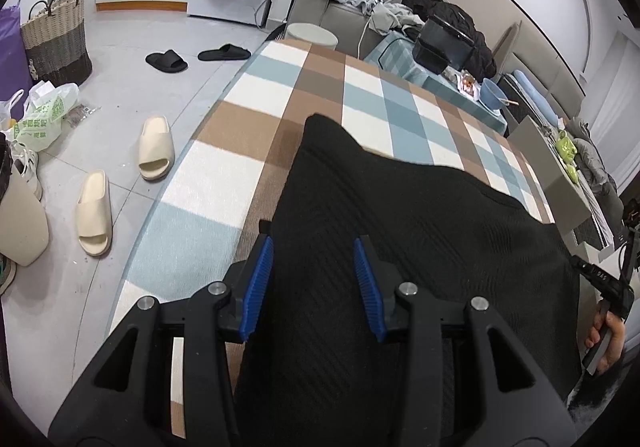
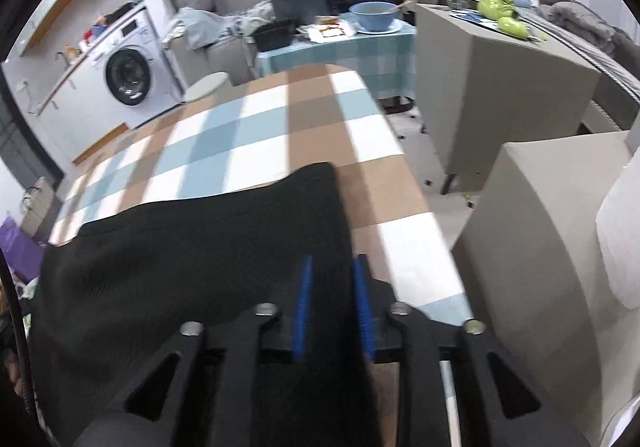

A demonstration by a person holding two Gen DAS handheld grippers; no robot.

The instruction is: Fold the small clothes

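While L-view only: cream slippers.

Even, diffuse indoor light; no glare, shadows soft. Strong fisheye bending and dark vignette at edges. Left view sharp; right view noticeably motion-blurred throughout.
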